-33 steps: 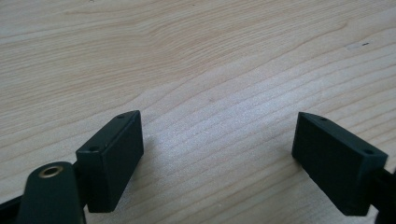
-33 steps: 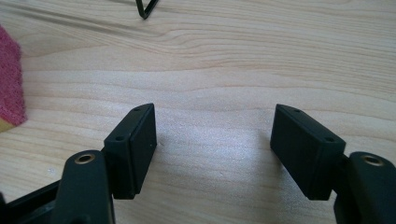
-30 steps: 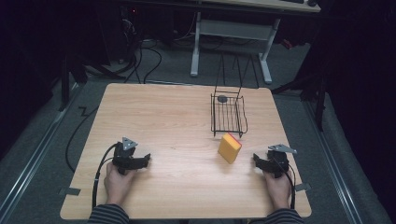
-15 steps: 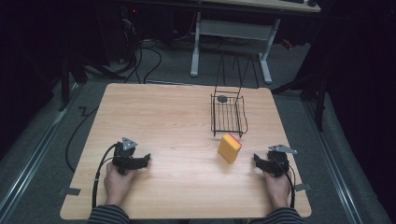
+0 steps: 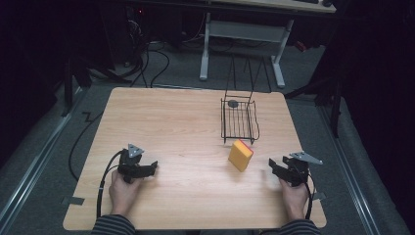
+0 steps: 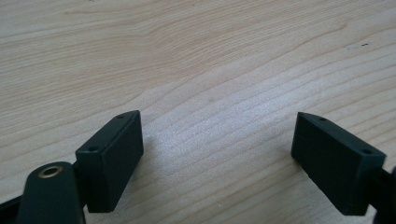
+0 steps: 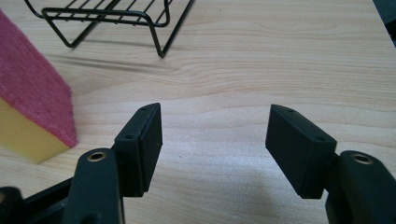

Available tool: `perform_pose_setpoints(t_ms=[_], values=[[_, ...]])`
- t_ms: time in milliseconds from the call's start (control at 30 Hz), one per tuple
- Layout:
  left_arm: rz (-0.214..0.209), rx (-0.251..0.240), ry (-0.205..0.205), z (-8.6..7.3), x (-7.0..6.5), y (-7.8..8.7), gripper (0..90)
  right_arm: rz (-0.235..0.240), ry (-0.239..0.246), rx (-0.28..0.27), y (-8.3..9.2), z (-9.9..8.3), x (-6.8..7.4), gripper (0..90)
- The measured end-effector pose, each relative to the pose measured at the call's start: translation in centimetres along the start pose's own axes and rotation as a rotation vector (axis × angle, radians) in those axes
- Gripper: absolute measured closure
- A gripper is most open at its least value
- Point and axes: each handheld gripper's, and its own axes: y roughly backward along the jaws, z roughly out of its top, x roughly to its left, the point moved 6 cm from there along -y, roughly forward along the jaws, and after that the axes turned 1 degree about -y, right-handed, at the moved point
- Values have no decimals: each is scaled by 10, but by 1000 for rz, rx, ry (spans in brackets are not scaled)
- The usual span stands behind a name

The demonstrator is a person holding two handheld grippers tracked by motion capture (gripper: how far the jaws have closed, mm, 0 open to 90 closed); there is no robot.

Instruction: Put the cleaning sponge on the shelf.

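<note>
Your right gripper [image 5: 277, 168] rests on the table [image 5: 186, 122] with its jaws wide and empty. So does your left gripper [image 5: 149, 168]. The sponge [image 5: 241, 155] stands just beside the right one, near the wire basket [image 5: 238, 120]. Go slowly and squeeze its flat sides.

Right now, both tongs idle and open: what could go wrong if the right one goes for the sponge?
1. The sponge stands tilted on edge close to the wire basket; a sideways push from the right tongs could topple it or shove it against the basket.
2. The light-looking basket may slide if bumped.
3. The left tongs lie farther away, so are less able to steady anything.
</note>
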Motion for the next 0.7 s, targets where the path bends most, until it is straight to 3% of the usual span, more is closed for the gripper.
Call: perform_pose_setpoints(t_ms=[133, 333, 700], values=[[0, 0, 0, 0, 0, 0, 173, 14, 2, -10, 3, 4, 1, 366], [0, -1, 1, 0, 0, 0, 173, 55, 12, -68, 13, 15, 9, 370], [0, -1, 2, 0, 0, 0, 173, 104, 21, -122, 34, 17, 15, 369]])
